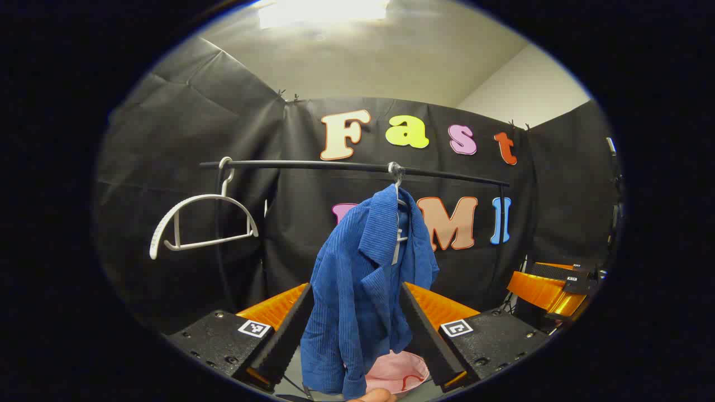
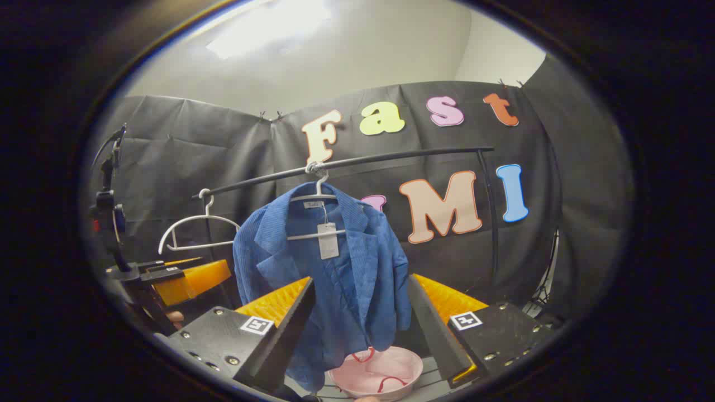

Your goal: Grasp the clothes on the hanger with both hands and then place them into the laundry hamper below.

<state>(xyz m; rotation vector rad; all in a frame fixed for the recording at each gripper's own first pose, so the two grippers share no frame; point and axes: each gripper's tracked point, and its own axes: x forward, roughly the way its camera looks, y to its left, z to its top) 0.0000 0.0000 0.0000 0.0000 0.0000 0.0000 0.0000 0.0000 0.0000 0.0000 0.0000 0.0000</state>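
A: Nearest the lens in the left gripper view, what do you see?

B: The left gripper (image 1: 357, 335), black fingers with ridged orange backs, spread wide apart. The ribbed blue corduroy jacket (image 1: 366, 290) hangs in the gap, though whether a finger touches the cloth I cannot tell.

A: And the right gripper view?

B: The same: the right gripper (image 2: 363, 329) stands open, the jacket (image 2: 329, 273) hanging between its fingers, not pinched. A white paper tag (image 2: 328, 241) dangles at the collar.

A: Below the jacket?

B: A pale pink round laundry hamper (image 2: 385, 373) with red handles, sitting on a light grey floor (image 2: 433, 379), under the hem.

A: Farther back?

B: The jacket is on a white plastic hanger (image 2: 315, 196) hooked over a thin black metal rail (image 1: 313, 165). A second, bare white hanger (image 1: 204, 220) hangs well apart from it along the rail.

A: The room?

B: Wrinkled black cloth walls (image 1: 184, 123), a cream ceiling with a bright light panel (image 1: 321, 10), and a white wall (image 1: 525, 89) beyond.
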